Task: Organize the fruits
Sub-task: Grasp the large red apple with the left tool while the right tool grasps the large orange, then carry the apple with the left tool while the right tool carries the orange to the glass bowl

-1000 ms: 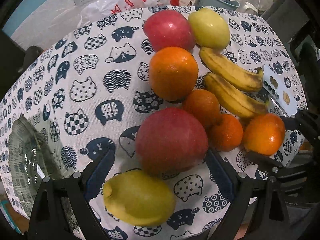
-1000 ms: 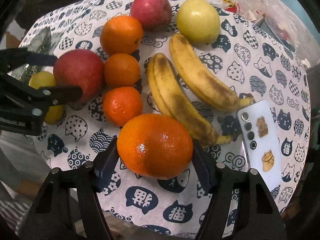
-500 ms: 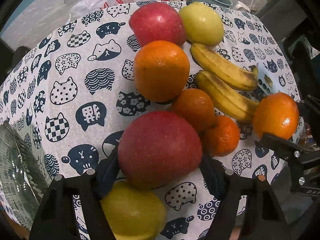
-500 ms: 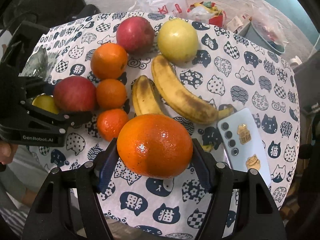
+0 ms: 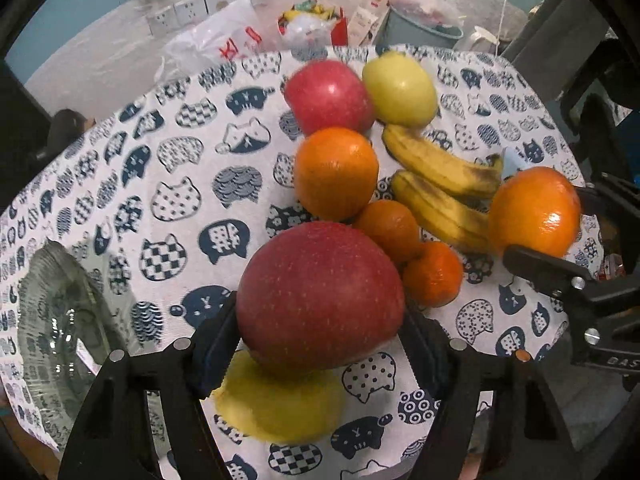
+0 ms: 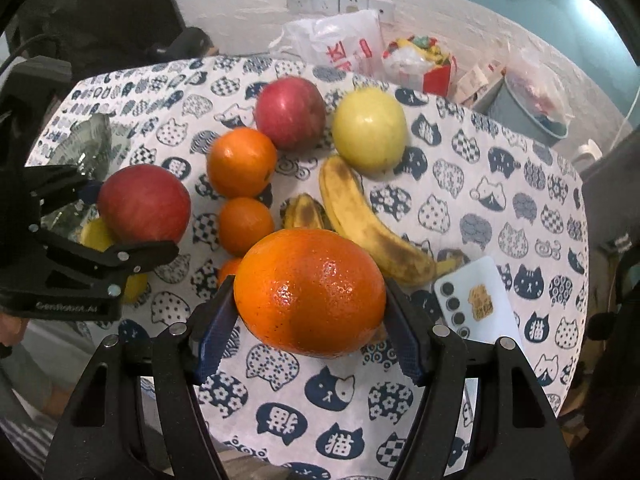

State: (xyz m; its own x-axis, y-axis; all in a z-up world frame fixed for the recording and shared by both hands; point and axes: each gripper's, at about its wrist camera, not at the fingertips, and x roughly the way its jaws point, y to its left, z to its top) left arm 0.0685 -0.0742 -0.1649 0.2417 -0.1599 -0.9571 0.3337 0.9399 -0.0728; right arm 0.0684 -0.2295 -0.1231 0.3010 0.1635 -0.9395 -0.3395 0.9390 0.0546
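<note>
My left gripper point(image 5: 320, 340) is shut on a big red apple point(image 5: 320, 296) and holds it above the cat-print cloth point(image 5: 180, 200). A yellow apple point(image 5: 276, 400) lies under it. My right gripper point(image 6: 310, 320) is shut on a large orange point(image 6: 310, 292), also off the cloth. In the right wrist view the left gripper point(image 6: 120, 220) with its red apple point(image 6: 144, 204) is at the left. On the cloth remain a second red apple point(image 6: 290, 112), a yellow-green apple point(image 6: 368, 130), an orange point(image 6: 241, 162), small tangerines point(image 6: 246, 226) and two bananas point(image 6: 368, 224).
A clear glass dish point(image 5: 60, 320) stands at the table's left edge. A white phone point(image 6: 476, 300) lies on the cloth right of the bananas. Behind the table are plastic bags point(image 6: 344, 44), a grey bin point(image 6: 528, 112) and wall sockets point(image 6: 340, 2).
The left jaws closed on the red apple and lifted it off the cloth. The right gripper rose further with the orange held in it.
</note>
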